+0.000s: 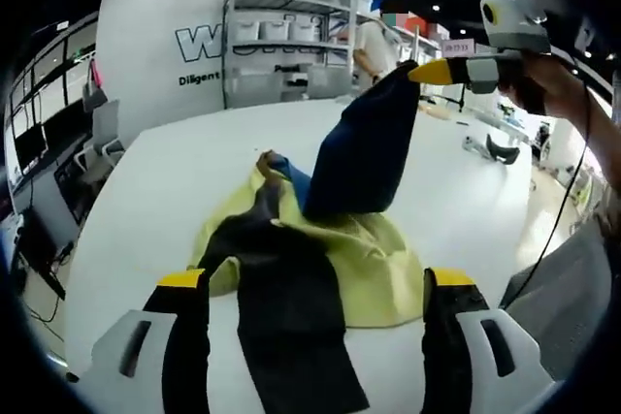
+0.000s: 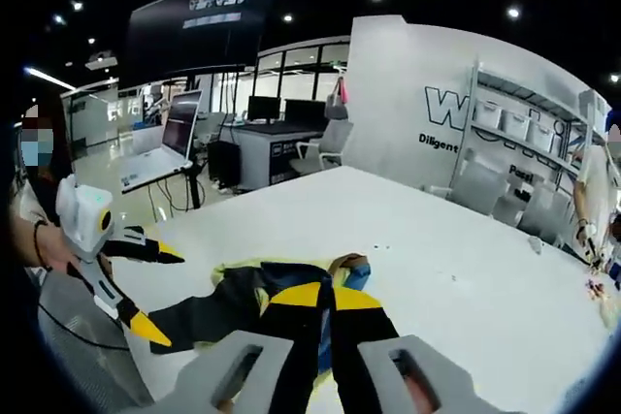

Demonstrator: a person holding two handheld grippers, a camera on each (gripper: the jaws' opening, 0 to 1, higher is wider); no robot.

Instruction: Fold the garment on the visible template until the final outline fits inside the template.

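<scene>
Left tool (image 1: 315,288) is wide open with nothing between its yellow-tipped jaws, hovering low over the white worktop (image 1: 146,201). The garment (image 1: 291,278), black with a navy part and yellow-green lining, lies bunched near the worktop's near edge; one dark leg or sleeve runs down between the left tool's jaws. Right tool (image 1: 427,72) shows at upper right in the left gripper view, held by a hand (image 1: 548,84), jaws pinched on a navy flap (image 1: 364,147) of the garment and lifting it clear of the worktop, so the flap hangs as a tall fold above the rest. In the right gripper view the right tool (image 2: 325,298) has its jaws closed together over dark cloth; garment (image 2: 233,312) is spread just below and to the left. Left tool (image 2: 155,288) appears at left there, jaws apart, held by a hand (image 2: 39,244). Can't make out a template under the cloth. Shelving (image 1: 281,46) and a laptop (image 2: 165,147) stand well behind.
</scene>
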